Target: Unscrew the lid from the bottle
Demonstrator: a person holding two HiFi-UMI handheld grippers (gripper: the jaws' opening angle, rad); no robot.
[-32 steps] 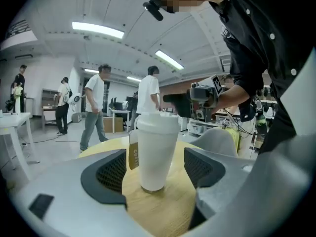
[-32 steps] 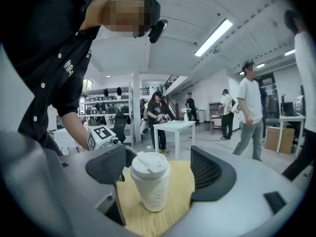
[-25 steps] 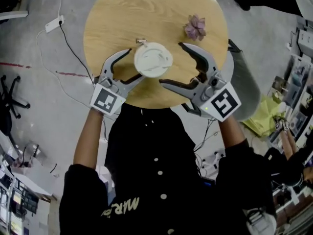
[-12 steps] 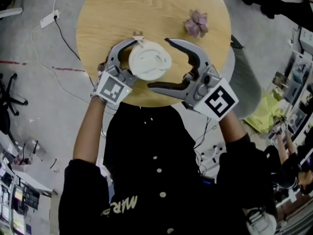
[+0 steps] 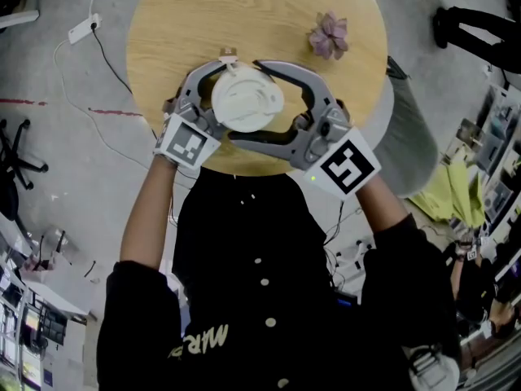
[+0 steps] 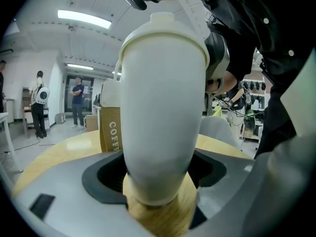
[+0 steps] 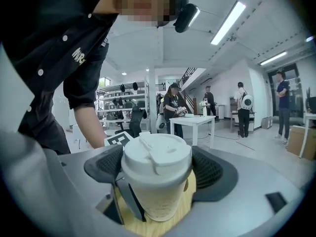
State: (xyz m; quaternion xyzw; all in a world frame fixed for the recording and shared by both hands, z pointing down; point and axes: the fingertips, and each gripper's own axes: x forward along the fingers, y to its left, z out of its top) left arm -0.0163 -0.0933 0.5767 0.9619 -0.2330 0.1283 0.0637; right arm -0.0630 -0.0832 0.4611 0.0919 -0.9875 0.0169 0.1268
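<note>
A white bottle with a white lid (image 5: pixel 248 98) stands upright near the front edge of the round wooden table (image 5: pixel 163 39). My left gripper (image 5: pixel 221 96) reaches in from the left, below the lid. In the left gripper view its dark pads (image 6: pixel 106 174) hug the bottle's narrow lower body (image 6: pixel 163 112), so the left gripper (image 6: pixel 158 181) is shut on it. My right gripper (image 5: pixel 246 99) comes from the right, its jaws spread wide round the lid. In the right gripper view the lid (image 7: pixel 157 154) sits between the ribbed pads (image 7: pixel 210 169) of the right gripper (image 7: pixel 157 174), close on both sides.
A pink flower-like ornament (image 5: pixel 329 36) lies on the table at the far right. A brown tag printed COFFEE (image 6: pixel 109 127) stands just behind the bottle. A grey chair (image 5: pixel 407 129) is at the table's right edge. A power strip (image 5: pixel 80 31) and cables lie on the floor.
My right gripper has swung left from beside the bottle until its jaws surround the lid. The left gripper has drawn in around the bottle's body.
</note>
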